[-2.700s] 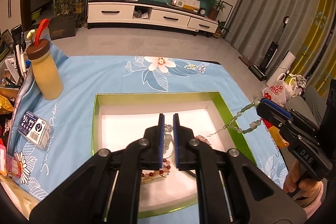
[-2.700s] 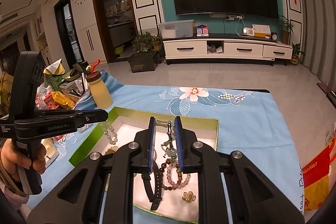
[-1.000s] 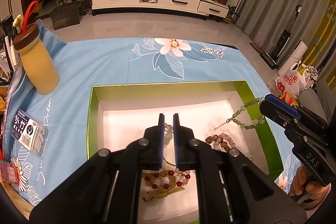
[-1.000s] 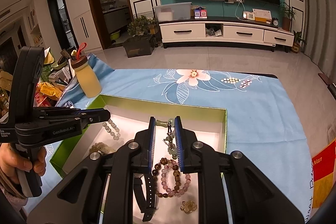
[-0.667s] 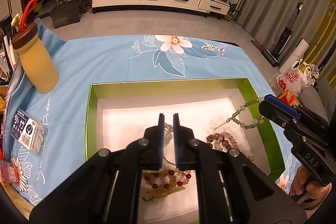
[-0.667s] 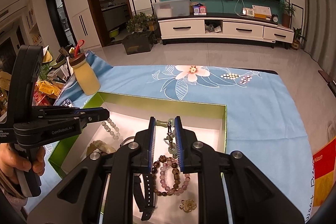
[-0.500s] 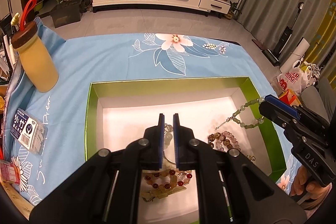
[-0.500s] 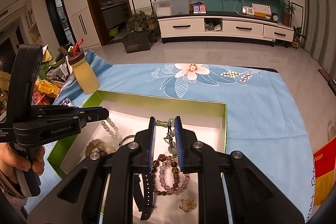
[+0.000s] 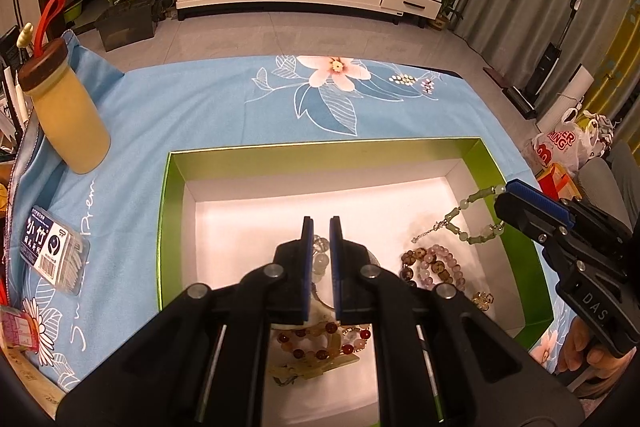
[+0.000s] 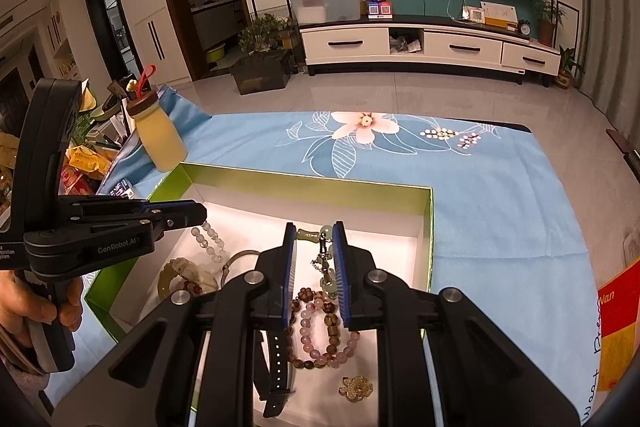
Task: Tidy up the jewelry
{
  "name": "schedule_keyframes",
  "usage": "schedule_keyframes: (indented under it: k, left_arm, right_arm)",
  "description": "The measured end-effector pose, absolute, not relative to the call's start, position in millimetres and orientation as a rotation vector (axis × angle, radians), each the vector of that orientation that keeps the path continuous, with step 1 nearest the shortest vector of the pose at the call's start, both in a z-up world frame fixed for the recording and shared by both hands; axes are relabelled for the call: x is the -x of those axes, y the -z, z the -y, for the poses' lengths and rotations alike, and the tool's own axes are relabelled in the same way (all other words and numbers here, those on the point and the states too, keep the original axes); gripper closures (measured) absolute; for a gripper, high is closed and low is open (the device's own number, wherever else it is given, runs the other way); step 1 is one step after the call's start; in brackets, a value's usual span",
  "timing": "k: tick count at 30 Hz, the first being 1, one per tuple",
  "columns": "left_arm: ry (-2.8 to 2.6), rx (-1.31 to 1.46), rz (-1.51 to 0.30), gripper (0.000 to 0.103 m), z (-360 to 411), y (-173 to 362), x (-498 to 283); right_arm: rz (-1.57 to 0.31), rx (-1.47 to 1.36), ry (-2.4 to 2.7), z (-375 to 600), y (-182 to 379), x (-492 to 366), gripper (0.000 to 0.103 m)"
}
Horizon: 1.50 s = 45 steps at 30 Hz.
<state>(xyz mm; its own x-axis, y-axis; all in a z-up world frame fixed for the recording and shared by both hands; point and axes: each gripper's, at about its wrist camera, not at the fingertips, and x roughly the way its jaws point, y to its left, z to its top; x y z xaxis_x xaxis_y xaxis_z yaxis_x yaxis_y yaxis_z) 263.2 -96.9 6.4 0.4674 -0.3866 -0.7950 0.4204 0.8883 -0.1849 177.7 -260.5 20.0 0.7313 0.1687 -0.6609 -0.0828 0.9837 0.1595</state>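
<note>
A blue floral cloth (image 9: 192, 115) covers the counter, and on it sits a shallow green-walled box (image 9: 166, 227) with a white floor, holding the jewelry. A yellow bottle (image 9: 68, 123) with a brown lid stands on the cloth beyond the box's far left corner, and a small plastic packet (image 9: 52, 251) lies to the left of the box. Inside the box, a mauve and brown bead bracelet (image 10: 320, 331) lies near the right side, with a black watch strap (image 10: 276, 359) to its left, a gold flower charm (image 10: 355, 388) nearer the camera, and a pale carved pendant with red beads (image 10: 182, 277) on the left part of the floor. The left gripper (image 10: 198, 215) reaches in from the left, its fingers pressed together on a string of clear beads (image 10: 210, 243) that hangs from the tips down to the box floor. The right gripper (image 10: 314, 255) hovers over the right part of the box, its fingers narrowly apart and clamped on a green jade bead necklace (image 9: 472, 215), which loops from the tips over the white floor, just beyond the mauve bracelet. Nothing blocks either gripper's path down into the box.
</note>
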Motion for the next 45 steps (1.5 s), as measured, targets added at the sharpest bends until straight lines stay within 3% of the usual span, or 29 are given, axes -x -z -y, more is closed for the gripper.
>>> schedule_keyframes:
  k: [31, 38, 40, 41, 45]
  left_arm:
    - [0.456, -0.090, -1.023, 0.094, 101.0, 10.3, -264.7]
    - [0.455, -0.111, -1.017, 0.058, 103.3, 7.0, -258.3]
    - [0.456, -0.117, -1.013, 0.051, 104.1, 5.0, -256.8]
    - [0.458, -0.120, -1.010, 0.046, 104.5, 3.9, -255.9]
    - [0.450, -0.135, -0.988, 0.030, 104.0, -4.6, -249.5]
  right_arm:
    - [-0.853, -0.137, -0.122, 263.2, 0.1, -186.6, 0.085]
    - [-0.854, -0.136, -0.117, 263.6, -3.8, -182.6, 0.083]
    - [-0.855, -0.140, -0.111, 263.9, -5.1, -181.5, 0.072]
    - [-0.852, -0.140, -0.104, 264.0, -6.1, -180.2, 0.061]
    - [-0.846, -0.117, -0.086, 262.6, -11.1, -172.8, 0.045]
